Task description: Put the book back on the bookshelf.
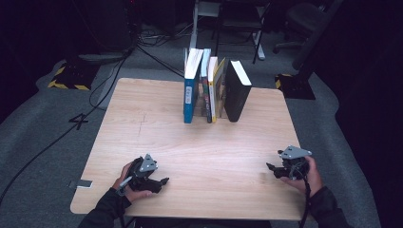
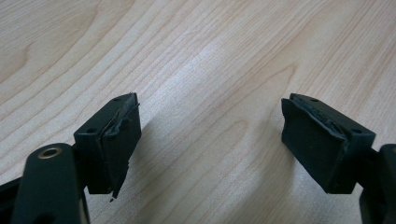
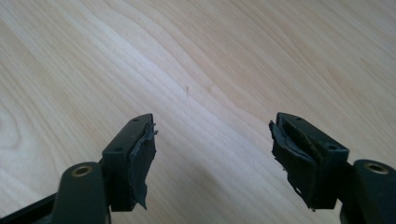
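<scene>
A row of several upright books stands at the far middle of the wooden table; the leftmost is blue, the rightmost black. My left gripper rests low near the front left edge, jaws pointing right. In the left gripper view it is open over bare wood, nothing between its worn black pads. My right gripper sits near the front right edge, jaws pointing left. In the right gripper view it is open, with bare tabletop between the pads.
Grey carpet surrounds the table, with cables trailing at the left. A table leg and office chairs stand behind in the dark. A small grey tag hangs at the front left corner.
</scene>
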The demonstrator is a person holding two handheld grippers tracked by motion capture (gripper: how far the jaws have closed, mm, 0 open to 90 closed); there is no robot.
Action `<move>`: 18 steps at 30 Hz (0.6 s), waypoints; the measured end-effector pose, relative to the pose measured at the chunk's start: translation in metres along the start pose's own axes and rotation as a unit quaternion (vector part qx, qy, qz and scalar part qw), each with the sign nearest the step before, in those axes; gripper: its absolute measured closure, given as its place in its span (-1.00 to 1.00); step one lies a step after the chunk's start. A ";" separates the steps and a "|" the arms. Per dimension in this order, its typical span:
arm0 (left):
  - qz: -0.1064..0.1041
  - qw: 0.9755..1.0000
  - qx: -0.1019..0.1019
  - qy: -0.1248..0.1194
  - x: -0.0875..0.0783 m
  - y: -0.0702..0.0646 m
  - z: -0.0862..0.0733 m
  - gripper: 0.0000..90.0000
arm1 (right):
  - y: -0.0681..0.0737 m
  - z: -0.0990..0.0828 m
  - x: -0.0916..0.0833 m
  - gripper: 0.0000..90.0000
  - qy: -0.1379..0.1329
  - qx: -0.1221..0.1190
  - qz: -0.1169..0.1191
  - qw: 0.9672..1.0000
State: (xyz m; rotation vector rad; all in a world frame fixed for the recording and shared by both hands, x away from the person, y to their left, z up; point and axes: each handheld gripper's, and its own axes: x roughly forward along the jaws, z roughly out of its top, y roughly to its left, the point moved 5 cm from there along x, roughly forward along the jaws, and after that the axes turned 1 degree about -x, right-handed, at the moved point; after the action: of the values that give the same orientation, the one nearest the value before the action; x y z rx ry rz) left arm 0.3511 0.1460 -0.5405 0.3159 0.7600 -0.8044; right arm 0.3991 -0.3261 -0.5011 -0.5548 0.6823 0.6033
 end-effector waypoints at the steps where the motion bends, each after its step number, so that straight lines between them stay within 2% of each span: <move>1: 0.000 1.000 0.000 0.000 0.000 0.000 0.000 -0.56 | -0.001 -0.005 -0.003 -0.33 -0.004 0.004 0.000 1.000; 8: 0.000 1.000 0.000 0.000 0.000 0.000 0.000 -0.56 | -0.001 -0.037 -0.011 -0.34 -0.015 0.036 0.021 0.999; 12: 0.001 1.000 0.000 -0.001 0.000 0.001 0.000 -0.56 | -0.001 -0.049 -0.011 -0.35 -0.007 0.050 0.011 0.999; 15: 0.001 1.000 -0.003 0.000 0.000 0.001 0.001 -0.56 | 0.000 -0.059 -0.012 -0.35 -0.019 0.076 0.027 0.997; 17: 0.002 1.000 -0.003 0.000 0.001 0.001 0.001 -0.56 | 0.000 -0.064 -0.013 -0.37 -0.031 0.094 0.036 0.994; 18: 0.002 1.000 -0.004 0.000 0.001 0.001 0.001 -0.56 | -0.001 -0.067 -0.013 -0.38 -0.039 0.110 0.043 0.992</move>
State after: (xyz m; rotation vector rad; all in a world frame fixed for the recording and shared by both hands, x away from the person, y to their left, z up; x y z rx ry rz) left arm 0.3525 0.1459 -0.5405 0.3100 0.7621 -0.7984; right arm 0.3638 -0.3741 -0.5351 -0.2967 0.6918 0.6166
